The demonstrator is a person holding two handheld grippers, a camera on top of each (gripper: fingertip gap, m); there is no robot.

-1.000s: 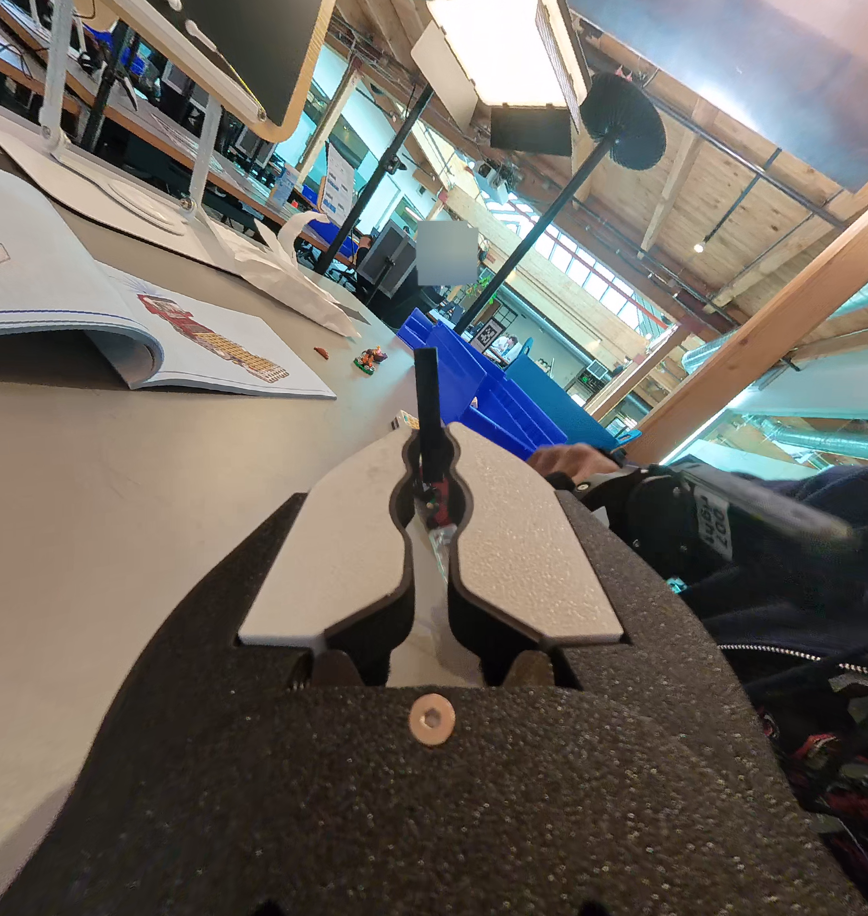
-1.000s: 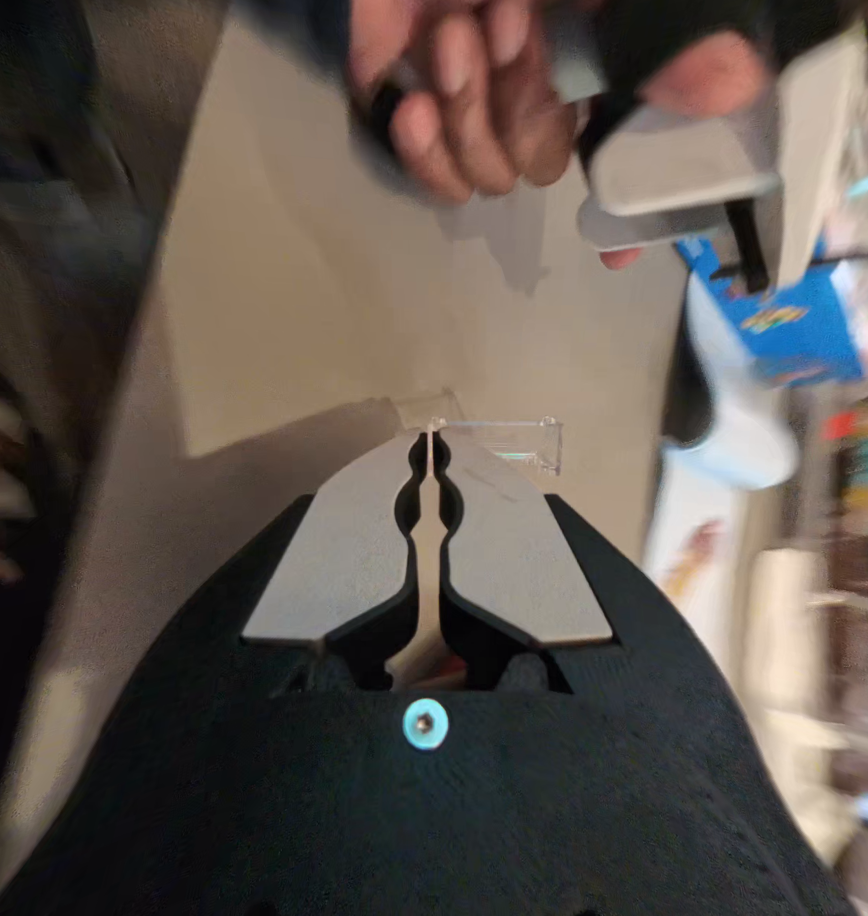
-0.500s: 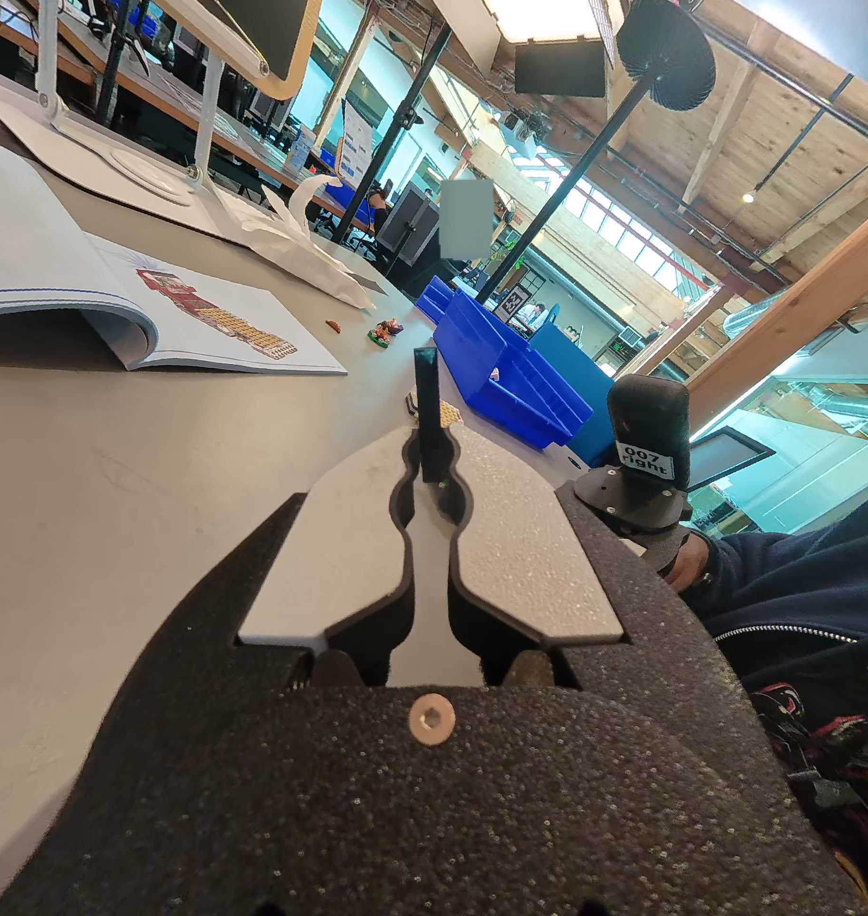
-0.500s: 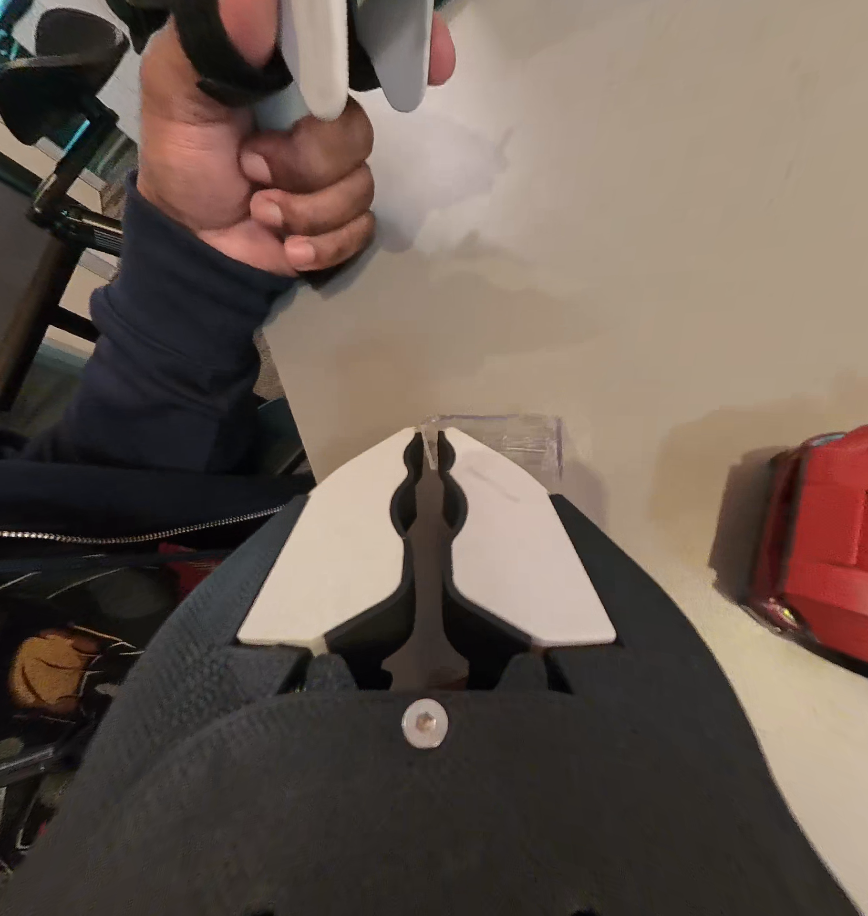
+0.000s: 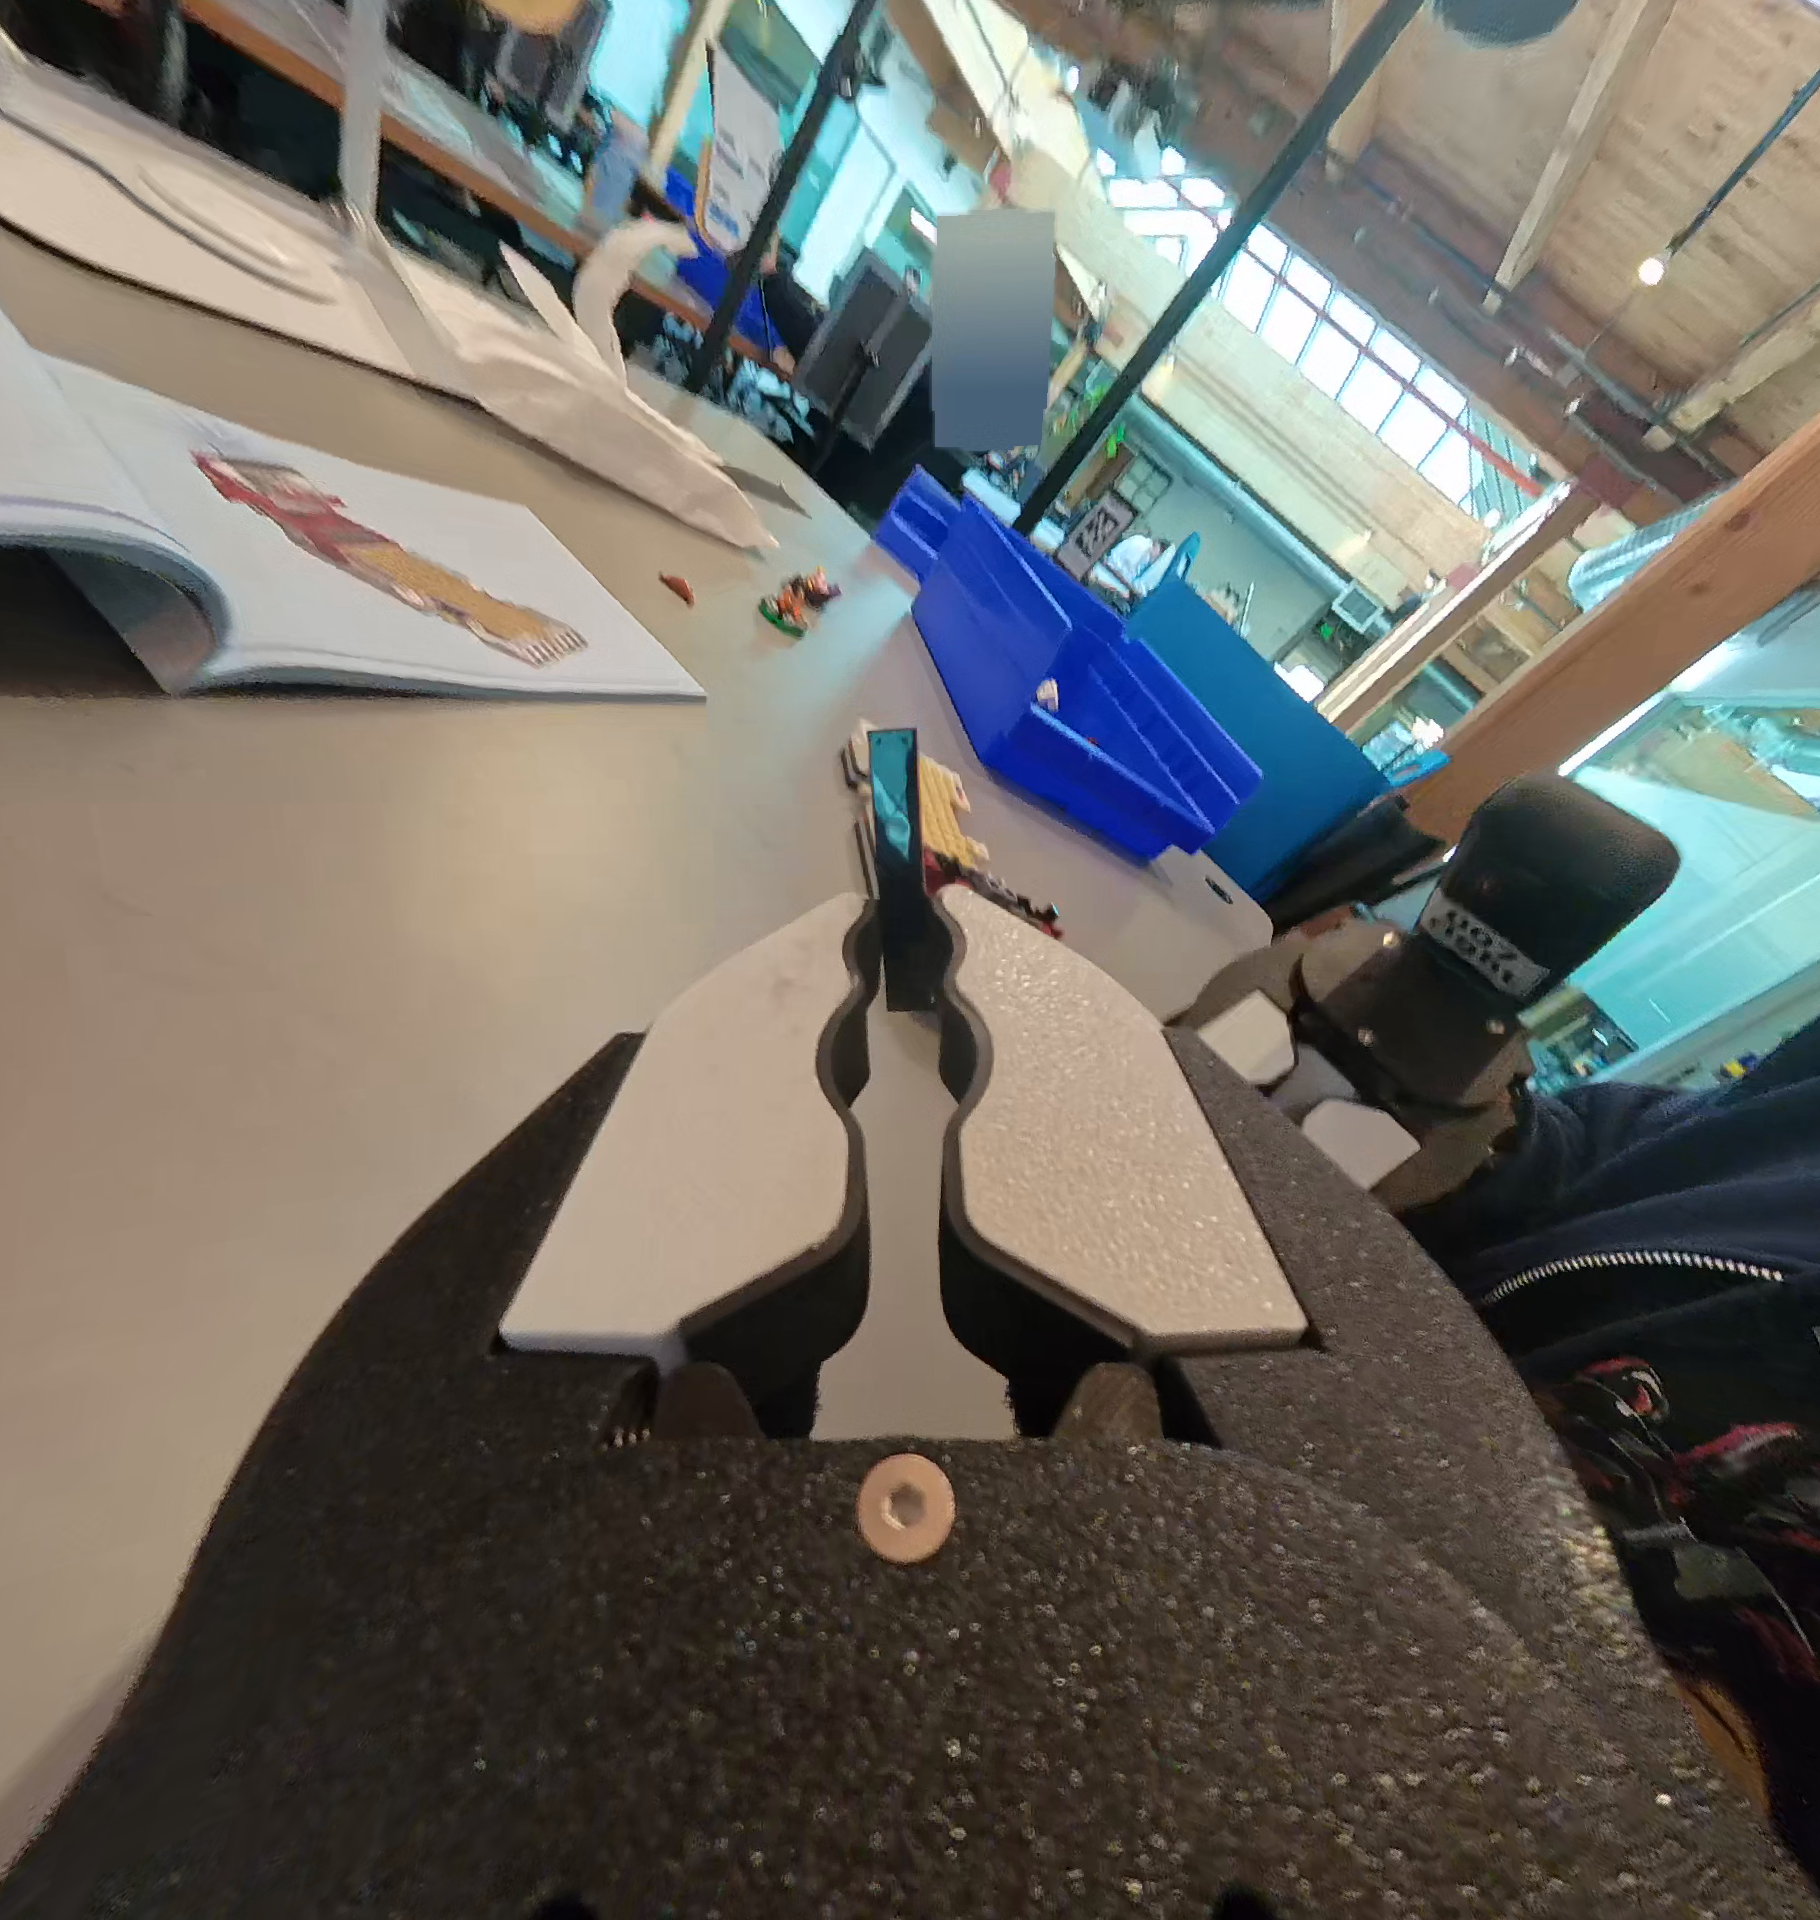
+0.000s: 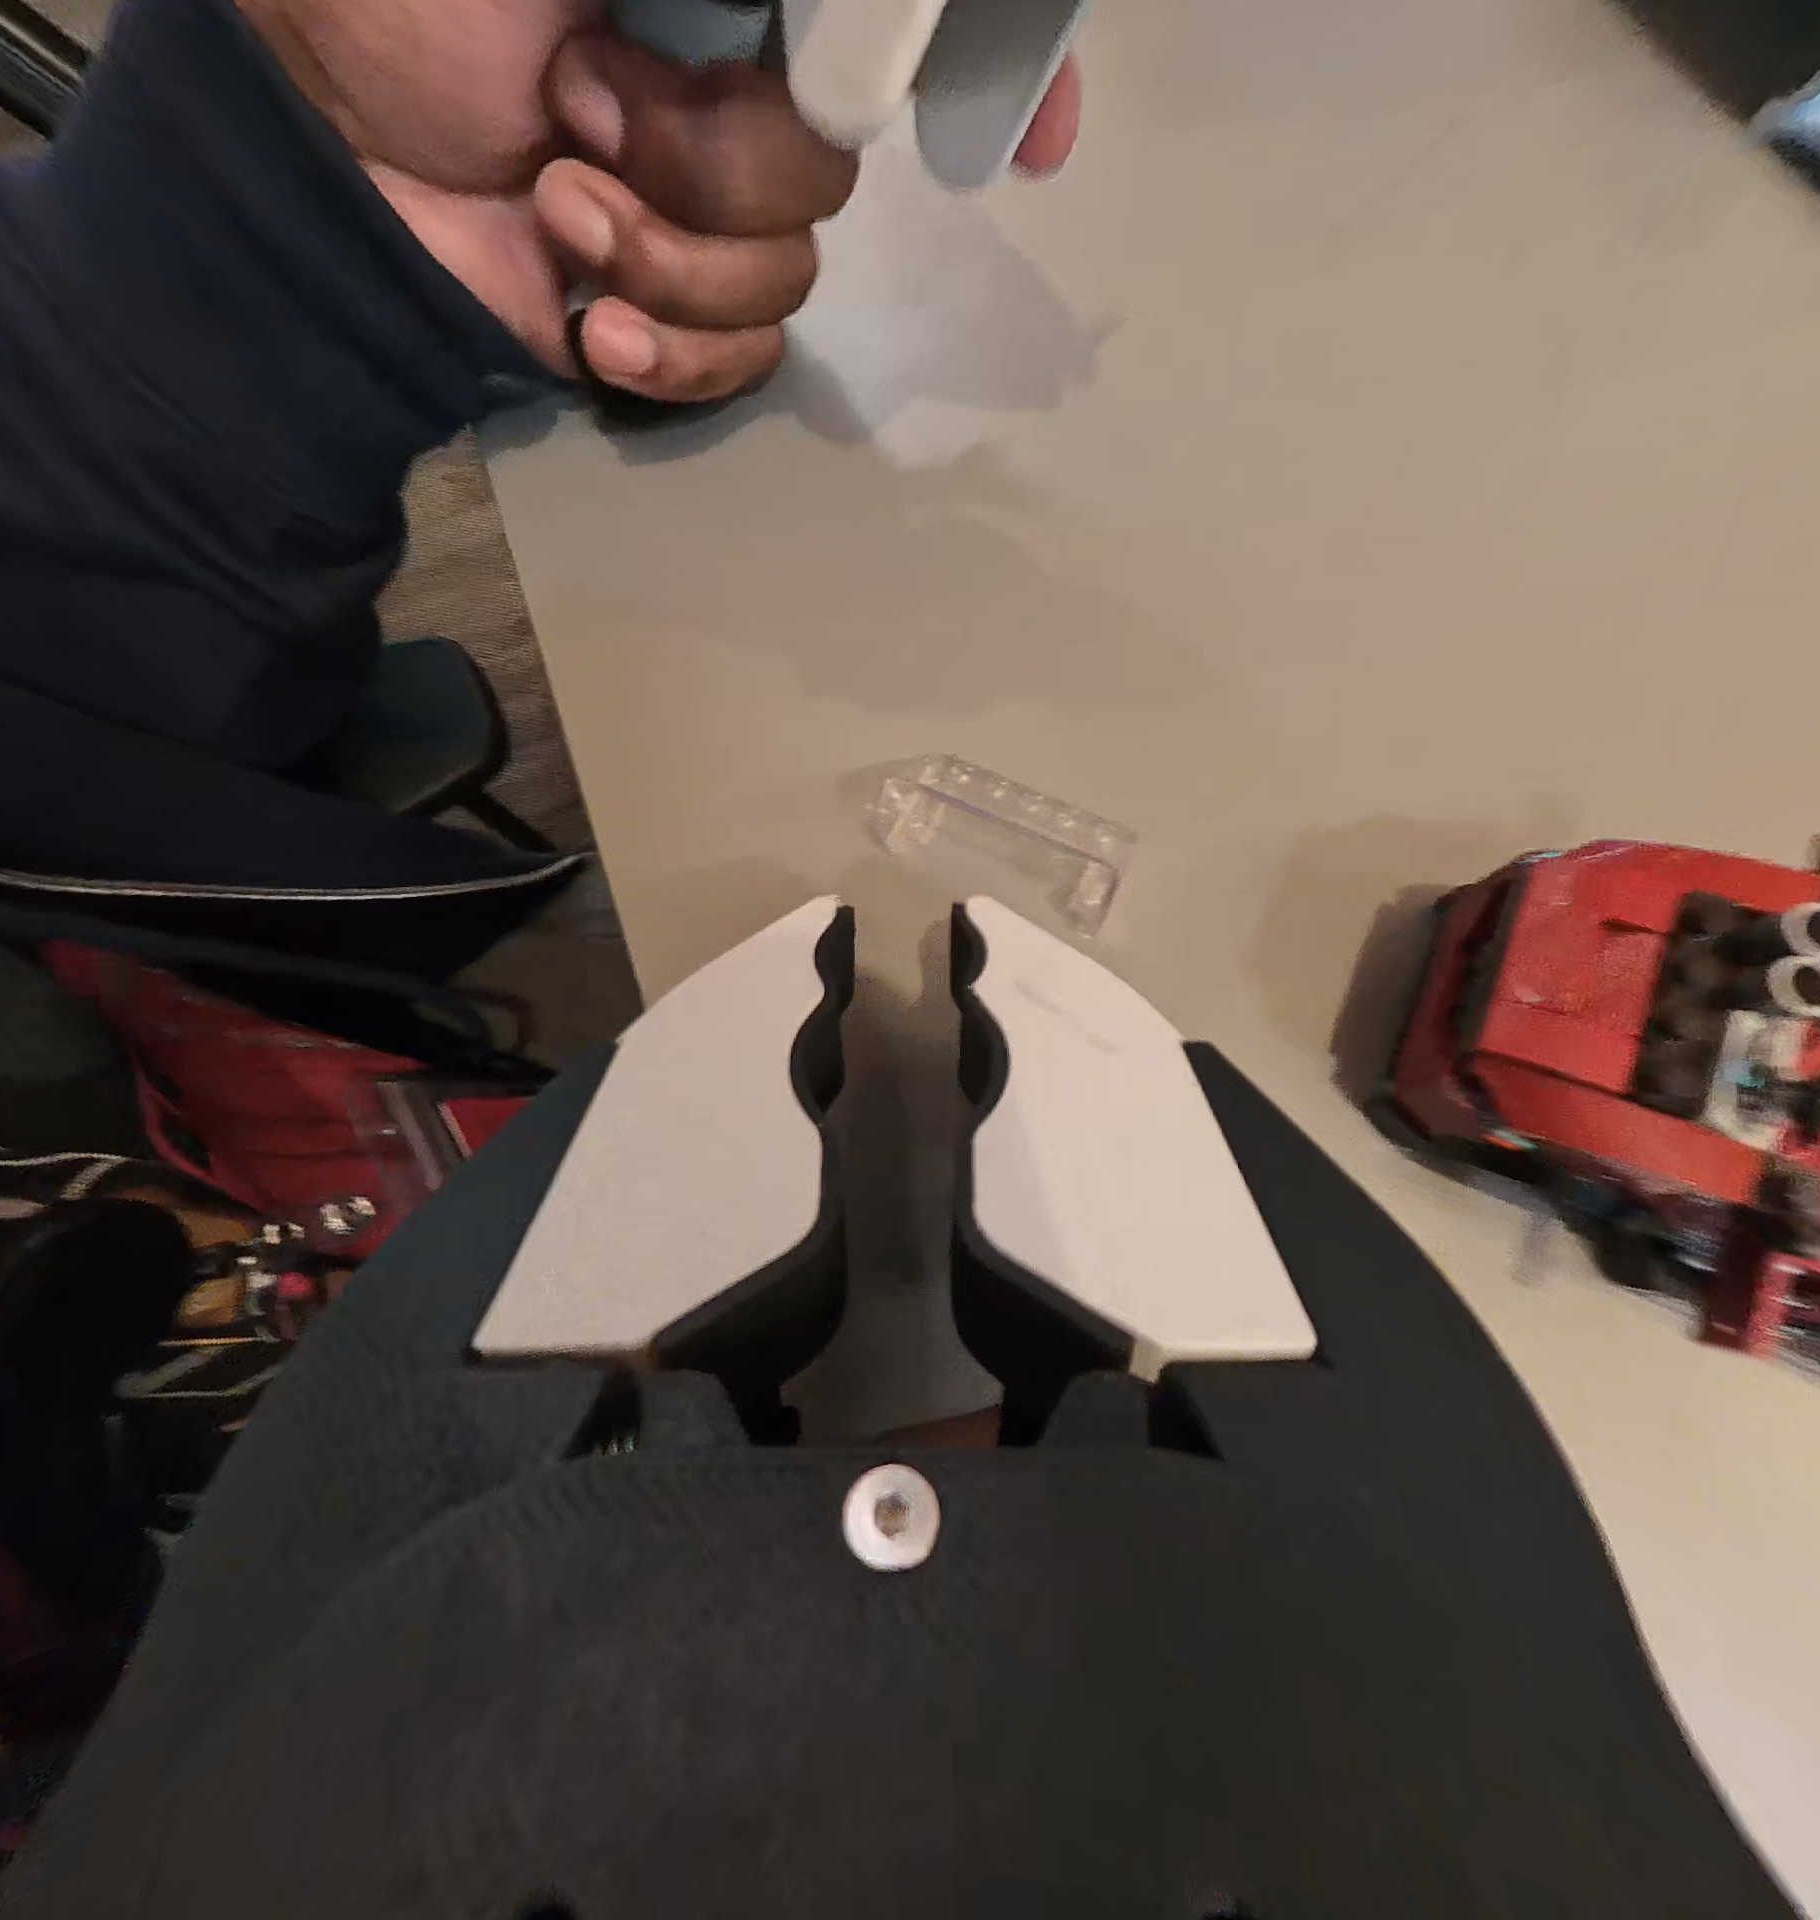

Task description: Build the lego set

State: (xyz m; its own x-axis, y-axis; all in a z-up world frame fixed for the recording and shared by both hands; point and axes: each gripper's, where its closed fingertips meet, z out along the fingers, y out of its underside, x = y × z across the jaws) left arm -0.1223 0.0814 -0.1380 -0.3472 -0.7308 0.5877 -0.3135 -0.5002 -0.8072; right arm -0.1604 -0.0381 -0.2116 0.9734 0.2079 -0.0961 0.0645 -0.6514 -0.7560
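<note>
Currently the left gripper point(image 5: 904, 920) is closed on a thin dark strip point(image 5: 898, 852) that stands upright between its fingertips, both pads against it, above the grey table point(image 5: 366, 935). The right gripper point(image 6: 901, 914) stands partly open and holds nothing; a clear brick point(image 6: 999, 831) lies flat on the table just beyond its tips, apart from them. A red toy car point(image 6: 1654, 1091), part built, sits to the right, well clear of the brick. Farther off: an open booklet point(image 5: 366, 582), blue bins point(image 5: 1072, 707), loose tan and dark pieces point(image 5: 947, 821). The strip is in hand and unattached; the clear brick lies loose.
</note>
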